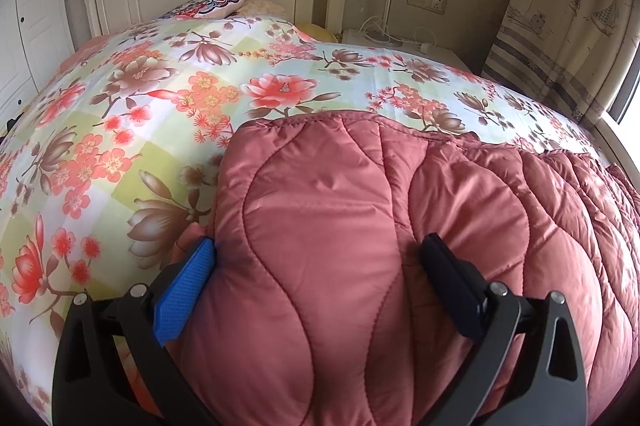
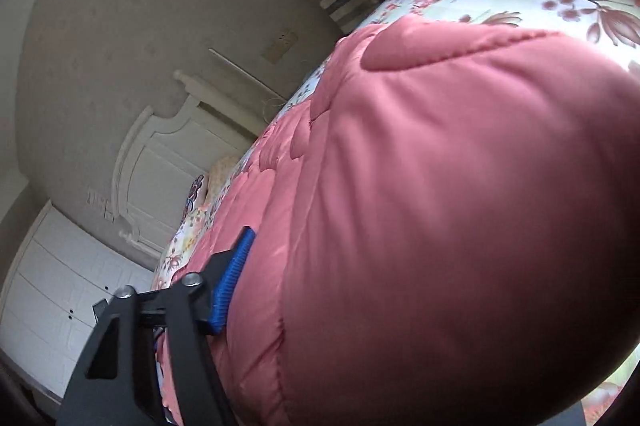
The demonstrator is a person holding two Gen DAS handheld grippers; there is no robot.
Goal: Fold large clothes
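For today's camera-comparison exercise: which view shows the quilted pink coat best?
The left wrist view: the quilted pink coat lies across the floral bedsheet, its wavy stitching and far edge visible. The right wrist view shows the coat only as a close, blurred bulge.

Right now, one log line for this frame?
step: fold | left gripper: open, straddling pink quilted coat | right gripper: one finger against coat, state unclear | surface: floral bedspread
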